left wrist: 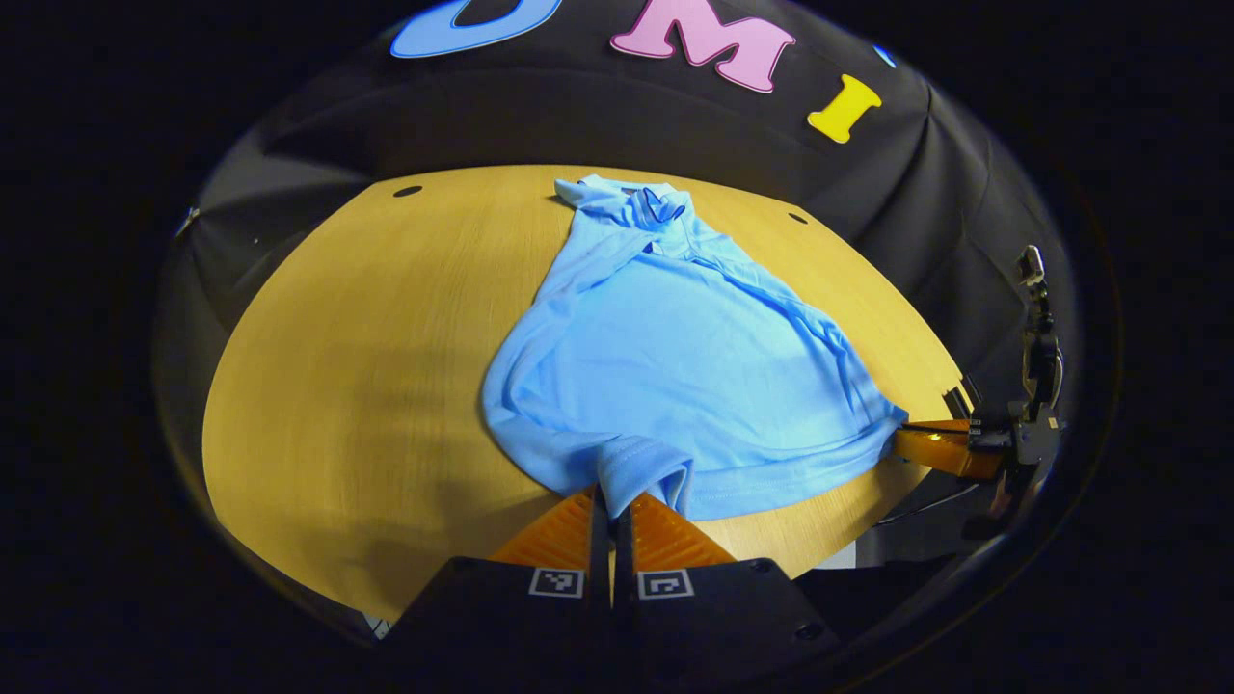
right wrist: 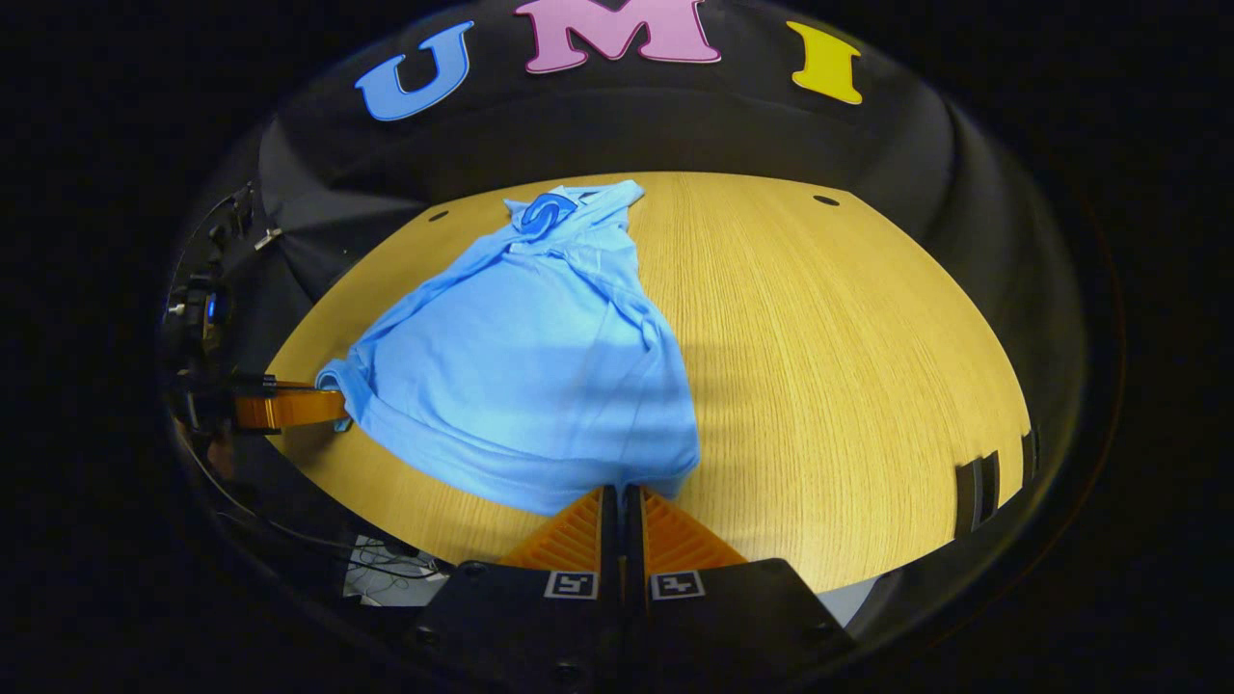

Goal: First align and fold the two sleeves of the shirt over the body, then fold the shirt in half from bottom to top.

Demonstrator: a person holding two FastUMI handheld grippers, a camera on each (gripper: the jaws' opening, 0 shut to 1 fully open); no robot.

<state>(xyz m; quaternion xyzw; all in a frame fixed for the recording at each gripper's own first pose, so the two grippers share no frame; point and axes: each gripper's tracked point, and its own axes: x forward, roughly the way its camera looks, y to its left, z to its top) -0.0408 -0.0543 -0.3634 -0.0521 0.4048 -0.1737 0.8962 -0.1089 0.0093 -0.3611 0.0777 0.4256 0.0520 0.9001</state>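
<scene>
A light blue shirt lies on the wooden table, collar toward the far edge, both sleeves folded in over the body. My left gripper is shut on the hem at one bottom corner, the cloth bunched up between its fingers. In the right gripper view the same shirt spreads to the left, and my right gripper is shut on the other bottom corner of the hem. The right gripper also appears at the shirt's far corner in the left gripper view; the left gripper shows likewise in the right gripper view.
Bare wooden table stretches to the right of the shirt in the right gripper view. Small dark holes mark the table's far edge. Black cloth hangs behind the table. Cables lie below the near table edge.
</scene>
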